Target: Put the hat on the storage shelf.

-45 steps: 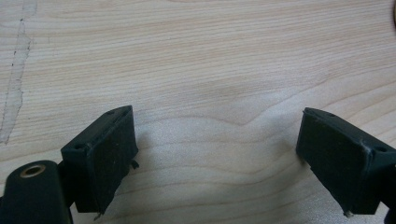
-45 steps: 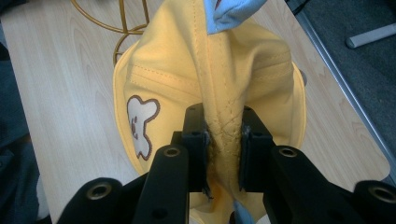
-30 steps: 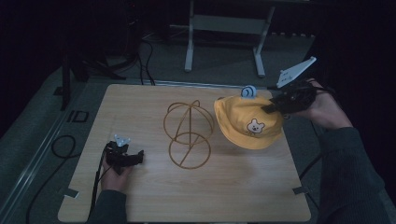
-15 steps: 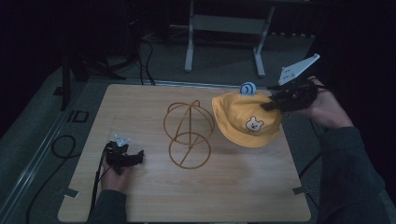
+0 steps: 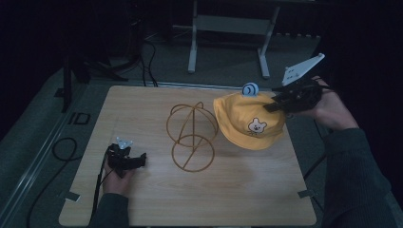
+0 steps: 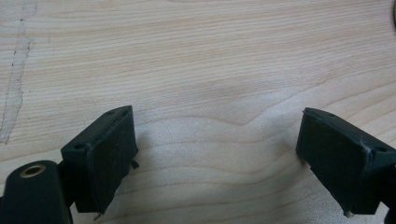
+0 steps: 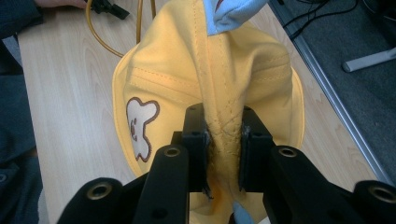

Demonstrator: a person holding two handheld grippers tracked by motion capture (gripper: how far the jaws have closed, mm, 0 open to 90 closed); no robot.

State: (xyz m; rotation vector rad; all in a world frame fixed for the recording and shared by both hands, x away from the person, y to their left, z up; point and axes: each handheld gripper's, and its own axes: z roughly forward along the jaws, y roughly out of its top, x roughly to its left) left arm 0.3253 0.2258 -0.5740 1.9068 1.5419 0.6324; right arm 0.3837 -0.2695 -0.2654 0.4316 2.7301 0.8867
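Tongs R point(image 7: 223, 149) – pinching yellow hat point(image 5: 249, 121) crown, raised | L point(image 6: 224, 158) – agape, empty, on table point(image 5: 142, 109)

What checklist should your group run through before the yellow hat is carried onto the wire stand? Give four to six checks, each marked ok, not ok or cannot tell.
1. Right tool clamped on the yellow hat: ok, a fold of the crown is pinched between its jaws.
2. Hat off the table: cannot tell, the brim may touch the wood.
3. Wire stand upright and bare: ok.
4. Path from hat to stand free: ok, nothing lies between them.
5. Left tool away from the stand: ok, open, resting at the table's left.
6. Hat's opening faces down: cannot tell.
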